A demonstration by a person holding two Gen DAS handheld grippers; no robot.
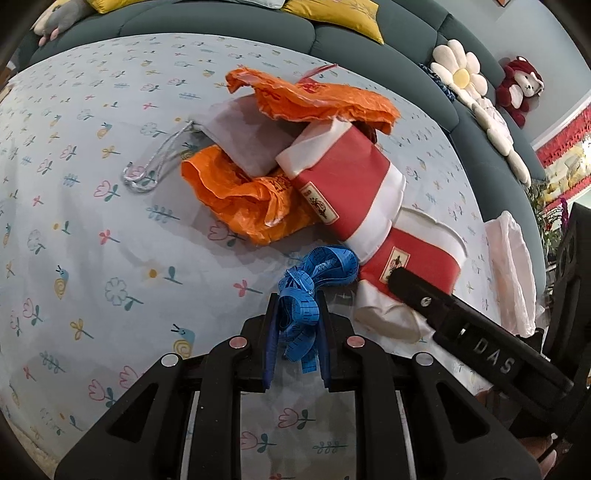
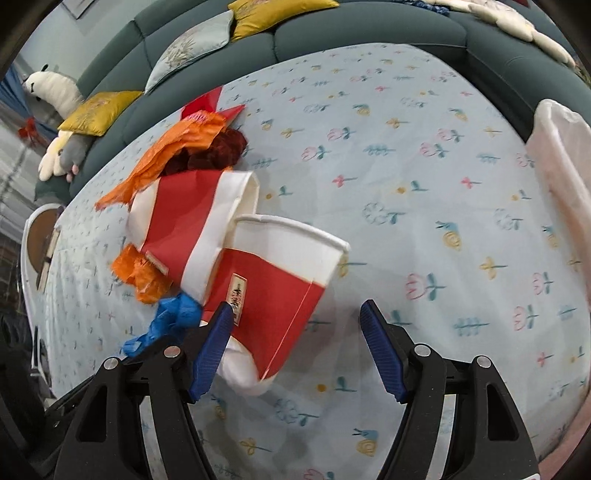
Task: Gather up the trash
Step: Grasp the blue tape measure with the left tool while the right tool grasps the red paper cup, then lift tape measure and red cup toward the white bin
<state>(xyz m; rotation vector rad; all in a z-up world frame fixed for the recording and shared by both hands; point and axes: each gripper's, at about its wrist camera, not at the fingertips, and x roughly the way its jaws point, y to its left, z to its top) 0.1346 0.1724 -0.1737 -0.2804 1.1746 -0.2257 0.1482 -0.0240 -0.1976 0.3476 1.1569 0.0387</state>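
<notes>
A pile of trash lies on the flowered bedsheet (image 1: 92, 221): two red-and-white paper cups, the near one (image 2: 273, 280) and the far one (image 2: 188, 221), orange plastic bags (image 1: 240, 199), a grey drawstring pouch (image 1: 240, 136) and a blue tape measure (image 1: 314, 273). My left gripper (image 1: 295, 306) is shut on the blue tape measure. My right gripper (image 2: 297, 310) is open around the lower part of the near cup (image 1: 417, 254), its left pad touching the cup. A dark red fuzzy item (image 2: 210, 151) lies behind the cups.
A pale pink plastic bag (image 1: 513, 273) lies at the sheet's right edge, also in the right wrist view (image 2: 561, 166). A teal padded headboard (image 1: 221, 18) with yellow cushions (image 2: 99, 110) and plush toys (image 1: 521, 85) rings the bed.
</notes>
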